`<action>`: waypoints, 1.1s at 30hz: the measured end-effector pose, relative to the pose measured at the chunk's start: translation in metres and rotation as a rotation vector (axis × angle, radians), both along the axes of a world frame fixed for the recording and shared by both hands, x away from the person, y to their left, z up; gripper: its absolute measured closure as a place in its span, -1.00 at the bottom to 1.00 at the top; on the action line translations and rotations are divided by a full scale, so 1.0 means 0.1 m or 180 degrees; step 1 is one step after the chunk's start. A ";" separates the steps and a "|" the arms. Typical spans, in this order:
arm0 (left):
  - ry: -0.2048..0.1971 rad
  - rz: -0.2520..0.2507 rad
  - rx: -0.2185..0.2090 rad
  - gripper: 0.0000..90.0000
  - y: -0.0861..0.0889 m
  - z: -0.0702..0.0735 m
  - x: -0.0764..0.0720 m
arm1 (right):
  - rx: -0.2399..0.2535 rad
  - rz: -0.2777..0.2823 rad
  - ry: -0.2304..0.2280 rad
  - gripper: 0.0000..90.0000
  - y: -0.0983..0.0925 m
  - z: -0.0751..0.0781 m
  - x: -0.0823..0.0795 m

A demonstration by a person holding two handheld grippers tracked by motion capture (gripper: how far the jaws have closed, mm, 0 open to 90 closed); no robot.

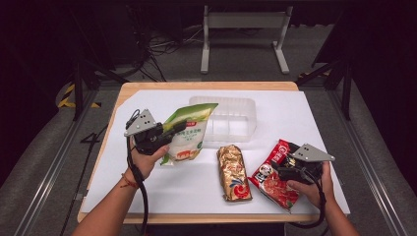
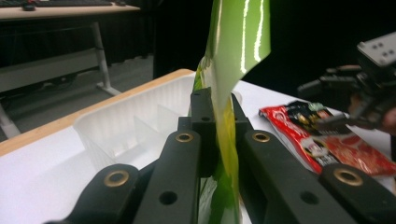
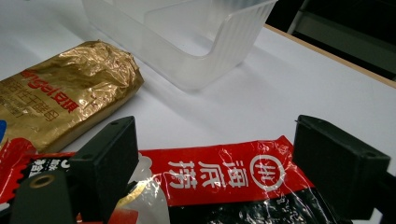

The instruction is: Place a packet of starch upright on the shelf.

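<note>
My left gripper (image 1: 178,130) is shut on the edge of a green snack packet (image 1: 189,133) and holds it upright above the table's left half. In the left gripper view the jaws (image 2: 218,100) pinch the shiny green packet (image 2: 240,32), which rises between them. My right gripper (image 1: 282,163) stands open low over a red and black snack packet (image 1: 271,181) at the front right. In the right gripper view the two jaws (image 3: 212,135) stand wide apart, with the end of the red packet (image 3: 219,175) lying flat between them.
A gold foil packet (image 1: 233,172) lies at the front middle, just left of the red one. A clear plastic tray (image 1: 248,105) with dividers stands at the back middle on the white sheet (image 1: 305,123). Wooden table edges border the sheet.
</note>
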State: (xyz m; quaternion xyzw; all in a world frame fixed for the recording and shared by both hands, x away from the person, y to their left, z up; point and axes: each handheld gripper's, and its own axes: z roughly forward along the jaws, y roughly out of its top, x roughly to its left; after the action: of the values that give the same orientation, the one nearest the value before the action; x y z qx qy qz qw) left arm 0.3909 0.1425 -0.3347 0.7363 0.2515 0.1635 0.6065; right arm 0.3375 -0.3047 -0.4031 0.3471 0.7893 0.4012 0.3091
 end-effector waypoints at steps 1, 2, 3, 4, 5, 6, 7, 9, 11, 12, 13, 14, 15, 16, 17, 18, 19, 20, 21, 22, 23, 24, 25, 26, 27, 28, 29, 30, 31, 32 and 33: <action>-0.0019 0.0003 -0.0024 0.95 0.00 0.00 0.02 | 0.0000 -0.0007 0.0001 -0.67 -0.01 0.00 -0.01; -0.0032 0.0000 -0.0037 0.95 -0.01 0.00 0.05 | 0.0001 -0.0012 0.0008 -0.67 -0.01 0.00 -0.01; -0.0043 0.0028 -0.0068 0.95 -0.02 0.00 0.07 | -0.0006 -0.0014 0.0009 -0.67 -0.01 0.00 -0.02; -0.0022 0.0042 -0.0094 0.95 -0.03 0.00 0.08 | -0.0018 -0.0018 0.0008 -0.67 -0.01 0.00 -0.02; -0.0030 0.0082 -0.0123 0.95 -0.04 0.00 0.12 | -0.0021 -0.0014 0.0009 -0.68 -0.01 0.00 -0.02; -0.0030 0.0096 -0.0149 0.96 -0.05 0.00 0.14 | -0.0015 -0.0008 0.0017 -0.68 -0.01 0.00 -0.03; -0.0045 0.0129 -0.0168 0.95 -0.06 0.01 0.17 | -0.0020 -0.0007 0.0017 -0.68 -0.01 0.00 -0.03; -0.0048 0.0183 -0.0189 0.95 -0.10 0.03 0.21 | -0.0044 -0.0008 -0.0001 -0.68 -0.01 -0.01 -0.04; -0.0063 0.0258 -0.0244 0.95 -0.14 0.04 0.27 | -0.0041 -0.0019 0.0001 -0.68 -0.02 0.00 -0.04; -0.0071 0.0288 -0.0252 0.96 -0.16 0.05 0.29 | -0.0045 -0.0023 -0.0003 -0.68 -0.02 0.00 -0.04; -0.0107 0.0318 -0.0241 0.95 -0.18 0.06 0.31 | -0.0054 -0.0022 -0.0008 -0.68 -0.02 0.00 -0.04; -0.0100 0.0341 -0.0248 0.96 -0.21 0.07 0.35 | -0.0057 -0.0022 -0.0011 -0.68 -0.02 -0.01 -0.04; -0.0105 0.0356 -0.0252 0.96 -0.22 0.07 0.37 | -0.0057 -0.0021 -0.0011 -0.67 -0.02 -0.01 -0.04; -0.0105 0.0356 -0.0252 0.96 -0.22 0.07 0.37 | -0.0056 -0.0022 -0.0002 -0.68 -0.02 -0.01 -0.04; -0.0108 0.0395 -0.0256 0.96 -0.24 0.07 0.40 | -0.0056 -0.0022 -0.0002 -0.68 -0.02 -0.01 -0.04; -0.0096 0.0406 -0.0259 0.96 -0.26 0.08 0.43 | -0.0062 -0.0023 -0.0002 -0.68 -0.02 -0.02 -0.03; -0.0054 0.0427 -0.0302 0.96 -0.27 0.07 0.47 | -0.0067 -0.0020 -0.0002 -0.68 -0.02 -0.02 -0.03; -0.0057 0.0452 -0.0295 0.95 -0.28 0.07 0.50 | -0.0071 -0.0017 -0.0005 -0.67 -0.02 -0.02 -0.03; -0.0064 0.0483 -0.0286 0.96 -0.29 0.07 0.53 | -0.0069 -0.0023 -0.0003 -0.67 -0.03 -0.02 -0.03; -0.0044 0.0493 -0.0315 0.96 -0.31 0.06 0.55 | -0.0068 -0.0024 -0.0003 -0.67 -0.03 -0.02 -0.03; -0.0030 0.0520 -0.0318 0.96 -0.32 0.05 0.59 | -0.0068 -0.0024 -0.0003 -0.67 -0.03 -0.02 -0.03; -0.0018 0.0536 -0.0321 0.96 -0.34 0.04 0.62 | -0.0069 -0.0024 -0.0012 -0.67 -0.03 -0.02 -0.03; -0.0007 0.0577 -0.0339 0.96 -0.36 0.03 0.66 | -0.0064 -0.0027 -0.0010 -0.67 -0.03 -0.02 -0.03; 0.0002 0.0613 -0.0341 0.96 -0.38 0.02 0.69 | -0.0066 -0.0031 -0.0009 -0.67 -0.04 -0.01 -0.03; -0.0003 0.0638 -0.0335 0.96 -0.39 0.02 0.72 | -0.0063 -0.0028 -0.0004 -0.67 -0.03 -0.02 -0.03; -0.0035 0.0704 -0.0298 0.96 -0.43 0.02 0.78 | -0.0067 -0.0023 0.0006 -0.67 -0.03 -0.02 -0.03; -0.0035 0.0704 -0.0298 0.96 -0.43 0.02 0.78 | -0.0067 -0.0023 0.0006 -0.67 -0.03 -0.02 -0.03; 0.0021 0.0689 -0.0361 0.96 -0.45 0.01 0.81 | -0.0084 -0.0032 0.0010 -0.67 -0.02 -0.02 -0.03; 0.0034 0.0724 -0.0359 0.96 -0.49 0.02 0.84 | -0.0119 -0.0024 -0.0004 -0.67 -0.02 -0.02 -0.03; 0.0011 0.0751 -0.0318 0.96 -0.51 0.03 0.86 | -0.0157 -0.0023 -0.0020 -0.67 -0.01 -0.03 -0.03; 0.0001 0.0777 -0.0297 0.96 -0.54 0.03 0.89 | -0.0186 -0.0025 -0.0023 -0.67 0.00 -0.03 -0.03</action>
State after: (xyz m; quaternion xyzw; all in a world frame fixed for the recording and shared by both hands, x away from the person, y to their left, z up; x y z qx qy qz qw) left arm 0.4799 0.0887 -0.3315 0.6712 0.3467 0.2241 0.6156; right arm 0.3348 -0.3051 -0.4063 0.3396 0.7982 0.3780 0.3235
